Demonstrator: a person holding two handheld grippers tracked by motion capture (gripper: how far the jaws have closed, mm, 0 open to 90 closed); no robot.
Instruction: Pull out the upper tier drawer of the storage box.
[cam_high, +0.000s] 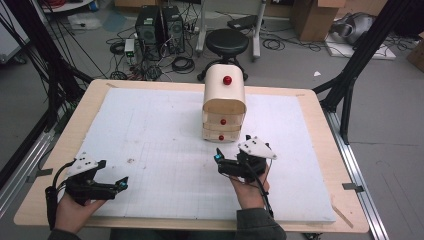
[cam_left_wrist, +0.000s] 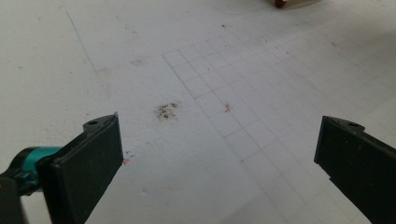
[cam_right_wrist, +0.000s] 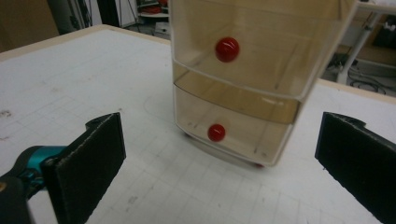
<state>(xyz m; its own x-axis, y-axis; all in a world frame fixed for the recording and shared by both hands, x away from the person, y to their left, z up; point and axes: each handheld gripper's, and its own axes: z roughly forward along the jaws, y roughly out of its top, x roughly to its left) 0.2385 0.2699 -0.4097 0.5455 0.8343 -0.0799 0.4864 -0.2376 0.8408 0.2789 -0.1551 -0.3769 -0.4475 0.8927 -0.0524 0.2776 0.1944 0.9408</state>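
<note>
A: High view, item one: small drawer cabinet (cam_high: 224, 104), pale wood, domed top, upright at centre frame on the white gridded desk (cam_high: 150, 130). Red knob on top, two drawers below, both closed, each with a red knob.

B: And the tongs?

A: Right tongs (cam_high: 223, 164) sat lower centre, just below the cabinet, aimed up-frame at the drawer fronts. Released, jaws spread wide, nothing between them. Left tongs (cam_high: 119, 184) lay at lower left, well apart from the cabinet, also released and empty.

B: Reason for that layout?

A: Judged: the right hand was lined up to take a drawer knob, so the jaws stood wide for the approach. The left waited aside, clear of the work.

B: What did the right gripper view add?

A: Centre frame, the two drawer fronts close up: upper knob (cam_right_wrist: 227, 49) and lower knob (cam_right_wrist: 216, 132), both between the spread jaws but beyond them, untouched. It did not show the domed top.

B: The left gripper view?

A: Bare desk between the jaws, with a dark smudge (cam_left_wrist: 166, 110) at centre, and the cabinet's foot at the top edge.
</note>
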